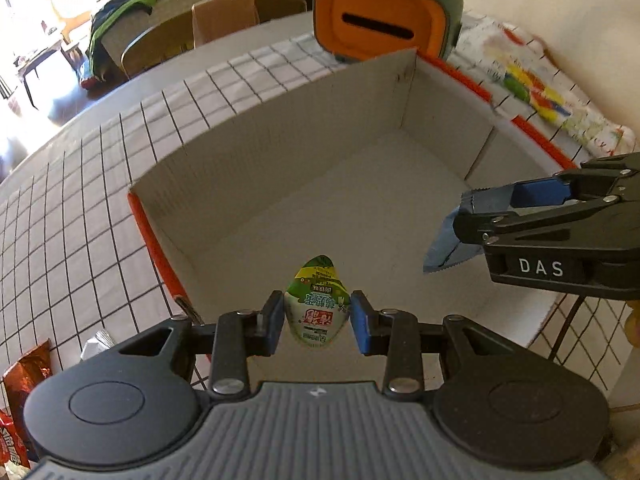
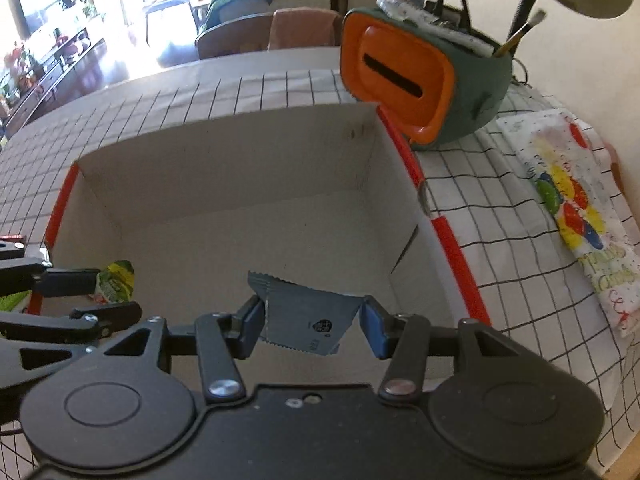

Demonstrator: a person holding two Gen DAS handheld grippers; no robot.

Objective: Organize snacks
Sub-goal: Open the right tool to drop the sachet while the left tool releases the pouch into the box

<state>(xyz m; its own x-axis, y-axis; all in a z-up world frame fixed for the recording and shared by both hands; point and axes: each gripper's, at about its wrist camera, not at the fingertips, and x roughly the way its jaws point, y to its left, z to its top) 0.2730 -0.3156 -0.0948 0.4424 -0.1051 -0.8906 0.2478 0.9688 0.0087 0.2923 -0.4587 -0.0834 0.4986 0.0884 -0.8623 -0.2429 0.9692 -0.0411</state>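
My left gripper (image 1: 317, 320) is shut on a small green and white snack packet (image 1: 317, 304) and holds it over the near edge of an open cardboard box (image 1: 280, 128) with orange-red outer sides. My right gripper (image 2: 312, 322) is shut on a grey-blue foil snack packet (image 2: 308, 320) with zigzag edges, also above the box (image 2: 224, 160). In the left wrist view the right gripper (image 1: 464, 216) reaches in from the right with the foil packet (image 1: 444, 248). In the right wrist view the left gripper (image 2: 96, 292) shows at the left with the green packet (image 2: 116, 284). No snacks show on the box floor.
A white cloth (image 1: 80, 200) with a black grid covers the table. An orange and green holder (image 1: 384, 20) with brushes stands behind the box. A colourful printed bag (image 2: 580, 216) lies to the right. More snack packets (image 1: 20, 400) lie at the near left. Chairs stand beyond the table.
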